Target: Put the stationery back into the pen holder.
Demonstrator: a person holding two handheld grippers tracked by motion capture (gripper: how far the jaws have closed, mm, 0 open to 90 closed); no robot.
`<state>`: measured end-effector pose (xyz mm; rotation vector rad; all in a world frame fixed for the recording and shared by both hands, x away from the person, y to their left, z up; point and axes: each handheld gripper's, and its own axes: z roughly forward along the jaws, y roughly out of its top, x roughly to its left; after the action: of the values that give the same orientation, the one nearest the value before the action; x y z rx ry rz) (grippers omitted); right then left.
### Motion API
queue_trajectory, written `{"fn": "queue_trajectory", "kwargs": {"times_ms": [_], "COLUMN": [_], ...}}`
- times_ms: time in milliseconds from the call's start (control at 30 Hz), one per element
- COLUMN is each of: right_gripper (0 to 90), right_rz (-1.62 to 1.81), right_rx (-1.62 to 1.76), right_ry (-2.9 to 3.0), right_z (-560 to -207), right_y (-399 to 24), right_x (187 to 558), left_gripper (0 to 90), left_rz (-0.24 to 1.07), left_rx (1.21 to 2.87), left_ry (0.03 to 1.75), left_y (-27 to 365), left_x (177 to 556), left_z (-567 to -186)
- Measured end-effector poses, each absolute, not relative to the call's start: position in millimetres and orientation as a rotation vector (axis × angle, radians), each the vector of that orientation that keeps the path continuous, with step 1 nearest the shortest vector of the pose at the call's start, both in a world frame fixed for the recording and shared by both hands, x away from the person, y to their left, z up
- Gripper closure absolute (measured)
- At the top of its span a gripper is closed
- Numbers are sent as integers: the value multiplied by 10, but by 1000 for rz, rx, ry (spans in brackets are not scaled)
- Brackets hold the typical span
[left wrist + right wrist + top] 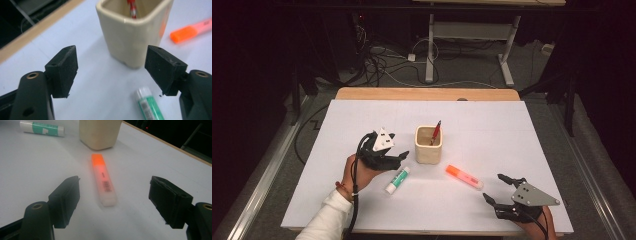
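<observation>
Near the middle of the desk (362,200) stands a cup (428,145) with a pen (435,133) in it, and the left gripper (401,156) hovers just beside the cup's left side, jaws spread and holding nothing. A glue stick (397,180) lies just under that gripper. Toward the near right corner the right gripper (498,187) sits with jaws spread, aimed at the highlighter (464,176) lying ahead of it.

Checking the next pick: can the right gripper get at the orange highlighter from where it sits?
Probably yes. The right gripper is open, and the orange highlighter lies flat on bare table straight ahead of it, apart from the cup.
</observation>
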<state>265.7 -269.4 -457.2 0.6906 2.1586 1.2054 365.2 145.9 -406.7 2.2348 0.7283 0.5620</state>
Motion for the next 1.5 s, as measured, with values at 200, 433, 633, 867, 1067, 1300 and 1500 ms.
{"fn": "queue_trajectory", "kwargs": {"times_ms": [200, 433, 633, 867, 1067, 1300, 1500], "right_gripper": [253, 258, 259, 259, 261, 261, 262], "right_rz": [1204, 1213, 1217, 1218, 1220, 1211, 1203], "right_rx": [691, 687, 679, 674, 676, 680, 676], "right_ry": [2176, 2177, 2173, 2180, 2198, 2210, 2217], "right_z": [-4596, -4583, -4570, -4571, -4585, -4602, -4611], "right_y": [-2686, -2682, -2670, -2652, -2643, -2642, -2636], "right_x": [2670, 2655, 2642, 2641, 2648, 2660, 2669], "left_gripper": [261, 258, 257, 259, 275, 352, 434], "left_rz": [475, 355, 290, 229, 173, 96, 78], "left_rx": [2379, 2390, 2371, 2418, 2486, 2571, 2591], "left_ry": [817, 880, 943, 974, 993, 1040, 1068], "left_y": [1464, 1501, 1514, 1413, 1265, 1185, 1145], "left_x": [3594, 3479, 3418, 3415, 3531, 3709, 3774], "left_z": [-4150, -4225, -4267, -4330, -4368, -4441, -4495]}}
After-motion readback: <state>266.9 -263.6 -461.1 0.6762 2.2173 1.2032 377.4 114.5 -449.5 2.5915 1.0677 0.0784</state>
